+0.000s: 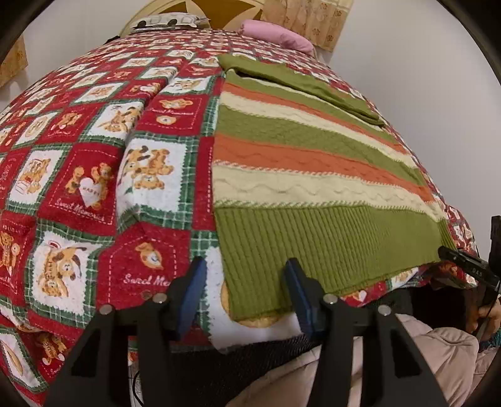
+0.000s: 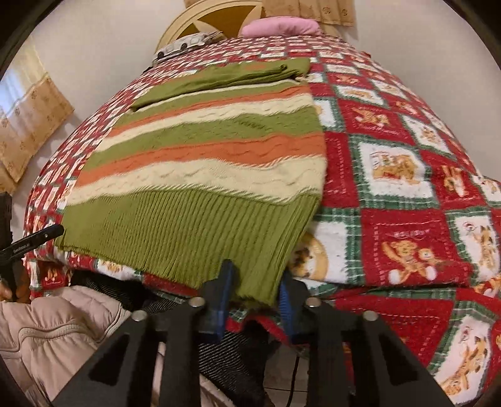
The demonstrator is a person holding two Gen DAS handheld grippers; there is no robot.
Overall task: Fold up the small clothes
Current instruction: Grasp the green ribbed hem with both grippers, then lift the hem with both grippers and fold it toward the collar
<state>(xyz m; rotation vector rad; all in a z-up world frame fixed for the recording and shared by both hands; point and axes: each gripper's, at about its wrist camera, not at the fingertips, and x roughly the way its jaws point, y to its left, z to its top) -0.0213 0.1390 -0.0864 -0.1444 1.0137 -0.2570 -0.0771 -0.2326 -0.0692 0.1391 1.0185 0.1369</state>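
A striped knit sweater (image 1: 307, 175) in green, orange and cream lies flat on the bed, its green ribbed hem toward me and a green sleeve folded across its far end. My left gripper (image 1: 245, 294) is open, its jaws standing either side of the hem's left corner, just above it. In the right wrist view the sweater (image 2: 206, 162) fills the middle. My right gripper (image 2: 255, 291) has its jaws around the hem's right corner, with green ribbed fabric between the blue pads; they look partly closed on it.
The bed carries a red, green and white teddy-bear quilt (image 1: 87, 175). A pink pillow (image 1: 278, 34) and a patterned pillow (image 1: 166, 22) lie at the headboard. My beige padded jacket (image 2: 56, 325) is at the bed's near edge.
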